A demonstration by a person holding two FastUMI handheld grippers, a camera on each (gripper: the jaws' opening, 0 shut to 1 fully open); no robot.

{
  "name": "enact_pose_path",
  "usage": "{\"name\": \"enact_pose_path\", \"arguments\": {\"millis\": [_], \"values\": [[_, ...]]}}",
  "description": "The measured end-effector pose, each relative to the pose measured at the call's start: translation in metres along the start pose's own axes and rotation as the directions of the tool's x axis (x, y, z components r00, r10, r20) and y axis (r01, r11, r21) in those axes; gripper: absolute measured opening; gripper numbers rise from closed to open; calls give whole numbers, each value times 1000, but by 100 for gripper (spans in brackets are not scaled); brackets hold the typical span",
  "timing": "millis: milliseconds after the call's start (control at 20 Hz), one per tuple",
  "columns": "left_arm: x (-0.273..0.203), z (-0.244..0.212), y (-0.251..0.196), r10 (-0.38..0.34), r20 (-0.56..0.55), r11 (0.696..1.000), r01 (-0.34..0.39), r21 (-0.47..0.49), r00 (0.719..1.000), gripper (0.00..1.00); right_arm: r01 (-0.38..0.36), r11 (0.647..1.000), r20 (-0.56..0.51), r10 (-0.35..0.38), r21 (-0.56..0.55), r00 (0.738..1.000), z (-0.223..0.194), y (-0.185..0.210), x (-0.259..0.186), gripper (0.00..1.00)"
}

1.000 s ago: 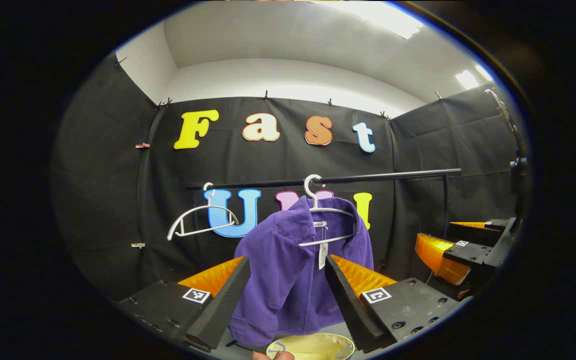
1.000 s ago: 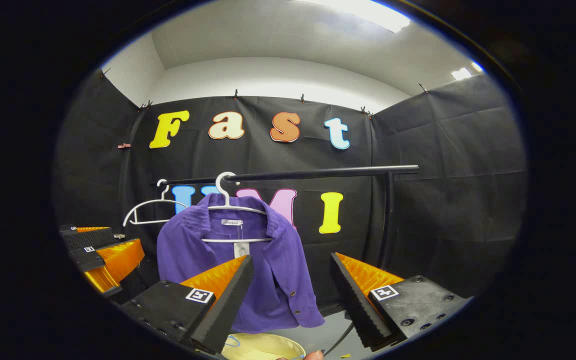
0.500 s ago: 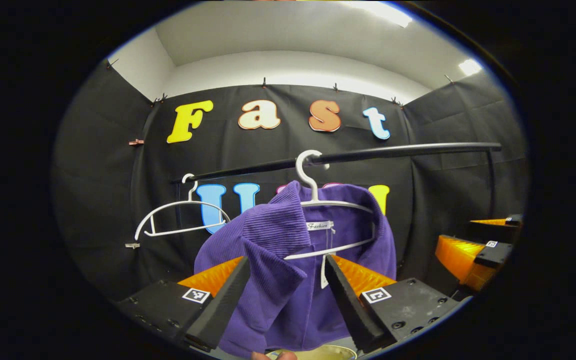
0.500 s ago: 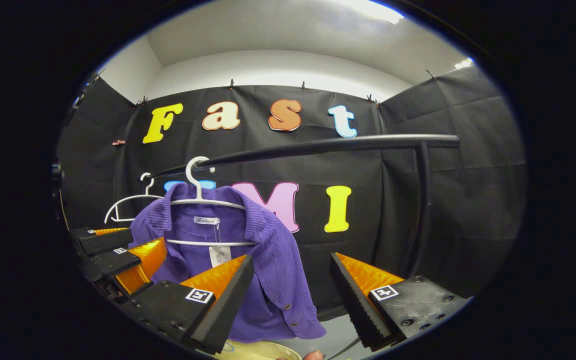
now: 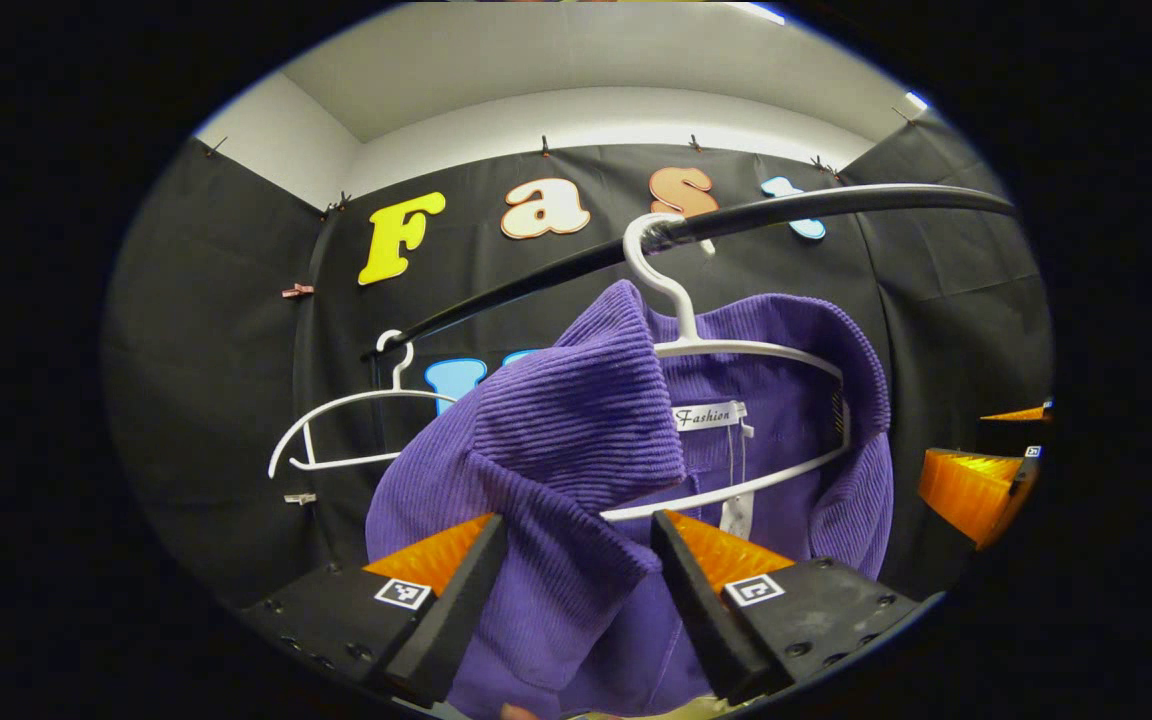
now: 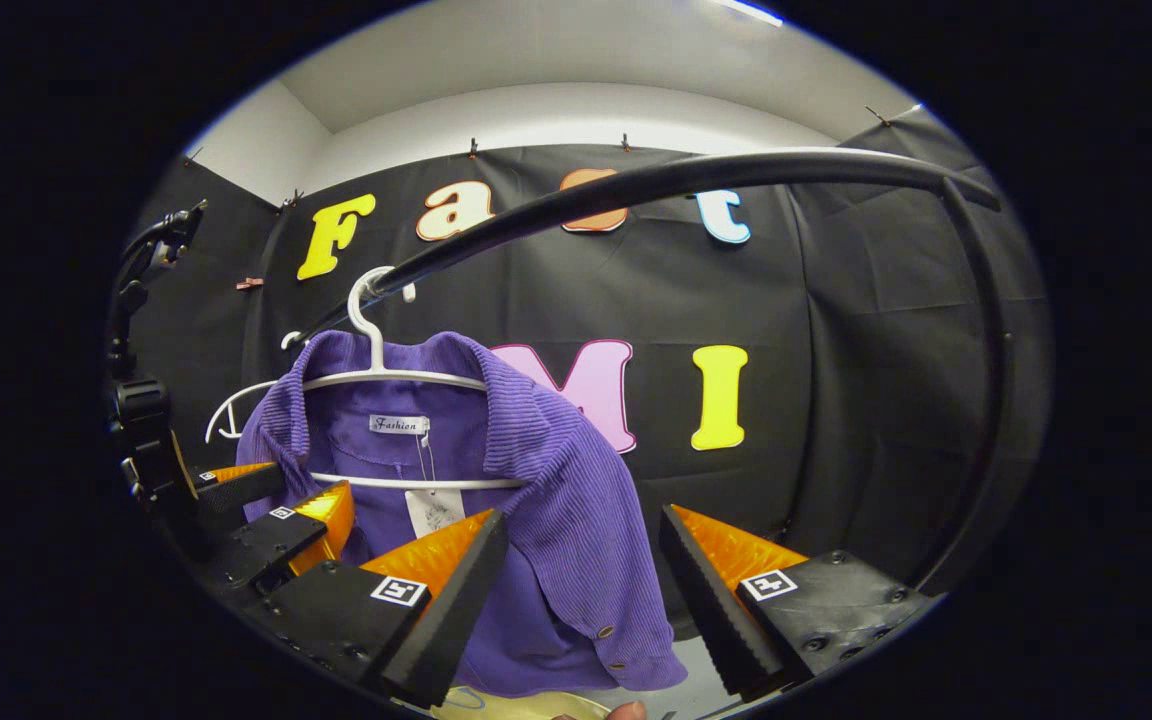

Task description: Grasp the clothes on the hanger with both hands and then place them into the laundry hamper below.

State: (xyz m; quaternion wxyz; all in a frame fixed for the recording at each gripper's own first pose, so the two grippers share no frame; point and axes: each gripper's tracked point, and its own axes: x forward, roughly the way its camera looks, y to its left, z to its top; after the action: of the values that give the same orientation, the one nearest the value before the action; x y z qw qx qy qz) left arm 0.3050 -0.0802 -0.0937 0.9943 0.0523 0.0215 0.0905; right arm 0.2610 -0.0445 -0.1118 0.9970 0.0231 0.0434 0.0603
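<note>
A purple corduroy shirt (image 5: 576, 420) hangs on a white hanger (image 5: 736, 350) hooked over the black rail (image 5: 816, 200). My left gripper (image 5: 578, 520) is open, and the shirt's collar and shoulder fold lie in the gap between its fingers. In the right gripper view the shirt (image 6: 556, 500) hangs left of centre on its hanger (image 6: 376, 378). My right gripper (image 6: 583, 515) is open at the shirt's buttoned front edge, with cloth behind its left finger. The left gripper (image 6: 281, 490) is at the shirt's far side. The yellow hamper rim (image 6: 526, 708) peeks out below.
An empty white hanger (image 5: 336, 410) hangs further left on the rail. The rail (image 6: 636, 185) arcs close overhead and bends down into a black post (image 6: 996, 400) on the right. My right gripper (image 5: 986, 445) sits at the right edge of the left gripper view.
Both grippers have moved forward and up toward the shirt, which looks much larger. The rail is now close overhead, and the hamper has slid almost out of sight below. Both stay open.
</note>
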Motion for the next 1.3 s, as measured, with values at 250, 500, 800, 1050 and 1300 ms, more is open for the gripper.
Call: {"name": "enact_pose_path", "arguments": {"millis": [250, 500, 800, 1050, 1300], "values": [[6, 2, 19, 70, 8, 998, -70, 6, 998, 61, -35, 999, 29, 36, -24, 999, -4, 17, 33, 98], [10, -4, 12, 22, -27, 1000, -23, -18, 999, 20, -35, 999, 32, 36, -12, 999, -18, 22, 64, 99], [14, -13, 14, -1, -83, 999, -3, -49, 997, 10, -84, 994, 35, 87, -65, 996, -26, 35, 90, 54], [18, -16, 19, -9, -93, 999, 4, -53, 996, 10, -115, 993, 12, 115, 14, 993, -29, 31, 87, 13], [16, -15, 18, -27, -84, 999, 23, -49, 996, 9, -96, 994, 74, 100, -54, 992, -13, 20, 70, 5]]}}
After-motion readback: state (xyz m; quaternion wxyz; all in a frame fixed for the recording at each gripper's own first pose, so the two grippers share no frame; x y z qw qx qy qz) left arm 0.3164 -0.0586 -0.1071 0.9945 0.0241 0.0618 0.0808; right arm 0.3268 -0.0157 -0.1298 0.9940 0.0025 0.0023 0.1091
